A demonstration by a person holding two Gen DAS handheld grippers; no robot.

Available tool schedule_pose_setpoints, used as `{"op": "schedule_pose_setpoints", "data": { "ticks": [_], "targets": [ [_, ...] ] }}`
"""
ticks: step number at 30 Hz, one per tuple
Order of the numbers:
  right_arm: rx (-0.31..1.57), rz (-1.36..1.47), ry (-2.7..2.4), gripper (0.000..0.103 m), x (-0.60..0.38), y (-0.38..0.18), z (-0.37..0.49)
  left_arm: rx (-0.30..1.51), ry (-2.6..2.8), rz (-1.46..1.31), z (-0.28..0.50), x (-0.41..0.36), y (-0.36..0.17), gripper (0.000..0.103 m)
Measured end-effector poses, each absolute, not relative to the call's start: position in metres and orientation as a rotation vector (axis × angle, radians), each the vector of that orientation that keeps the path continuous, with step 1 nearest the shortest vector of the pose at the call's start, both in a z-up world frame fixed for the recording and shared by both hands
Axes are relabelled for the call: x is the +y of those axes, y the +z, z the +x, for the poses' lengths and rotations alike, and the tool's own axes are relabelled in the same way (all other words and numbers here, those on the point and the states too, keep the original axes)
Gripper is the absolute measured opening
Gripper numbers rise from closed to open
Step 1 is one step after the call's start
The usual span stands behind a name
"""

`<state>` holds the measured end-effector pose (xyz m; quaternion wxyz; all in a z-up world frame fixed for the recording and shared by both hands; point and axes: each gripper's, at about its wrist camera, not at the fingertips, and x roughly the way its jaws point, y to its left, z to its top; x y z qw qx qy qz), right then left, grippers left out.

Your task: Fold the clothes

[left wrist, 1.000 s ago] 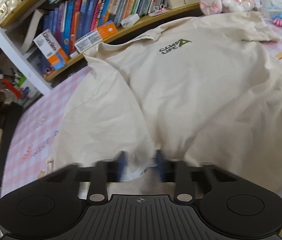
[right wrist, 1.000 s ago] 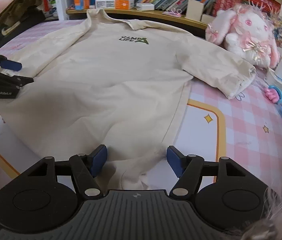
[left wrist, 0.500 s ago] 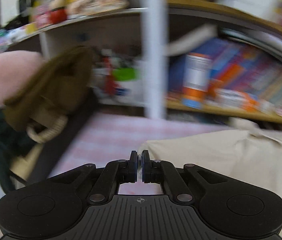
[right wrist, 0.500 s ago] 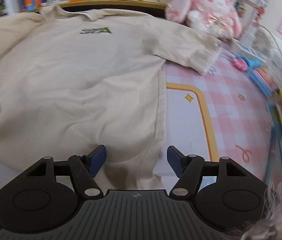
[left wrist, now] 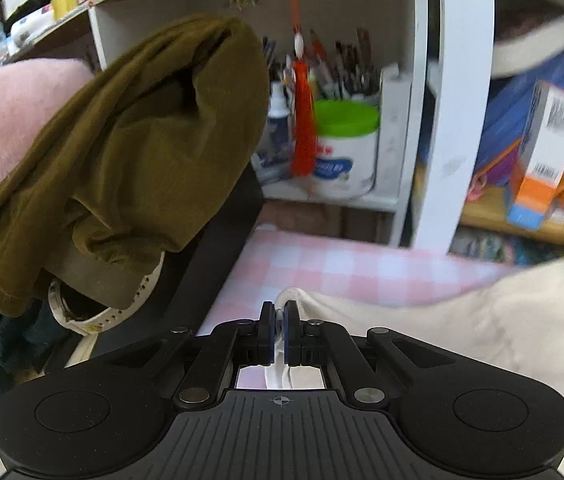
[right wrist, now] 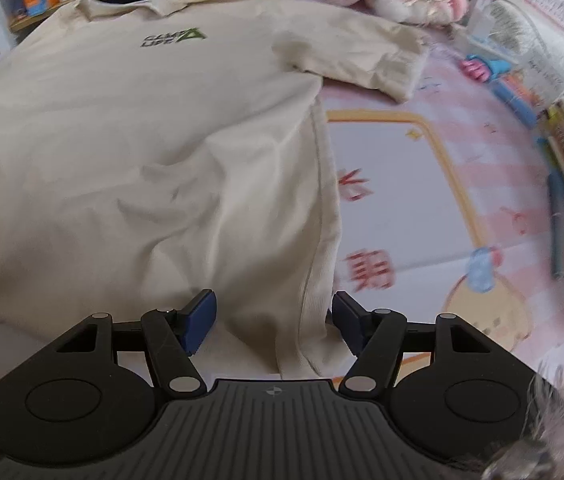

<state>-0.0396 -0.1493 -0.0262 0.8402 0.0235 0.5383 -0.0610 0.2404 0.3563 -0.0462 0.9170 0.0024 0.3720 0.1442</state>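
Fingers of left gripper point(left wrist: 279, 326) clamped on cream T-shirt point(right wrist: 141, 152) edge, right gripper point(right wrist: 273, 314) spread wide astride its hem corner on pink play mat point(right wrist: 422, 200); grasping stage before first fold judged underway; next: closing right onto hem.

Cream shirt point(right wrist: 153, 152) with green chest print point(right wrist: 173, 37); pink-checked surface point(left wrist: 322, 268); olive cloth point(left wrist: 141, 152); red tassel point(left wrist: 304, 120); blue-padded jaws.
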Motion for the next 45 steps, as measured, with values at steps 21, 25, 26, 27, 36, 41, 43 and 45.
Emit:
{"op": "schedule_pose_setpoints", "data": {
  "ticks": [21,25,26,27,36,41,43,45],
  "targets": [
    [1.122,0.054,-0.121,0.065,-0.148,-0.03,-0.038,0.812,-0.439,-0.012,0.257,0.123,-0.05,0.024],
    [1.115,0.07,-0.109,0.065,-0.152,-0.031,-0.039,0.914,-0.541,-0.078,0.281,0.062,-0.071,0.024],
    [1.115,0.076,-0.106,0.065,-0.153,-0.031,-0.039,0.936,-0.548,-0.09,0.29,0.05,-0.075,0.024],
    [1.115,0.082,-0.104,0.065,-0.154,-0.031,-0.04,0.948,-0.554,-0.096,0.298,0.04,-0.076,0.024],
    [1.11,0.102,-0.103,0.067,-0.156,-0.032,-0.042,0.837,-0.378,-0.183,0.392,0.004,-0.036,0.024],
    [1.108,0.098,-0.09,0.067,-0.157,-0.032,-0.045,0.762,-0.428,-0.153,0.375,0.038,-0.018,0.025],
    [1.11,0.094,-0.084,0.068,-0.158,-0.032,-0.044,0.768,-0.419,-0.125,0.365,0.055,-0.022,0.024],
    [1.11,0.091,-0.081,0.068,-0.158,-0.032,-0.044,0.782,-0.386,-0.127,0.36,0.077,-0.029,0.024]
  ]
}}
